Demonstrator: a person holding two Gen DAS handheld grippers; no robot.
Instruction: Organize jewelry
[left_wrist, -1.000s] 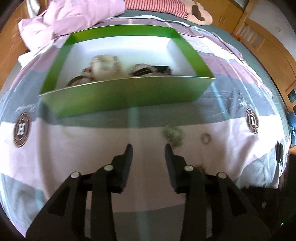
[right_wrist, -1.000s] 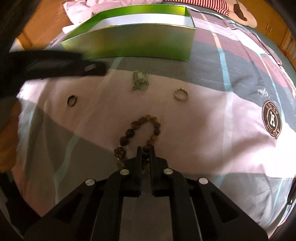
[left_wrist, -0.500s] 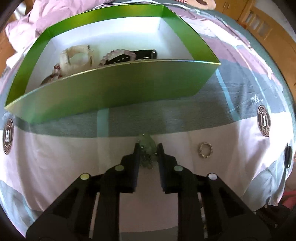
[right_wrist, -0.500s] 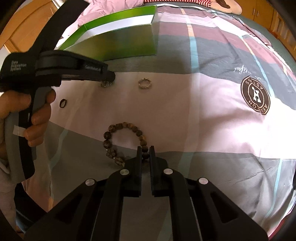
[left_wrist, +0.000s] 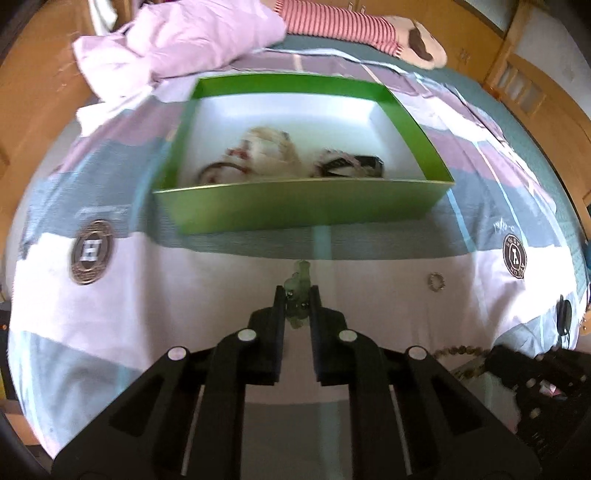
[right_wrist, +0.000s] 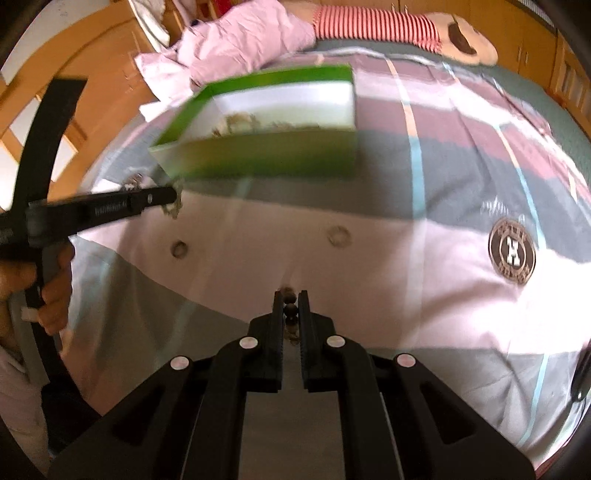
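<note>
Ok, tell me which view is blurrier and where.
Right wrist: motion blur smears the green box and the loose rings; its jaws stay sharp. Left wrist: milder blur, mostly on the box contents. Both show fisheye bending at the edges.

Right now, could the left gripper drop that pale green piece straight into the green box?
Probably yes. The left gripper is shut on the pale green piece, and the green box sits open-topped just ahead, with only bare bedspread between. It would need to clear the near wall.
</note>
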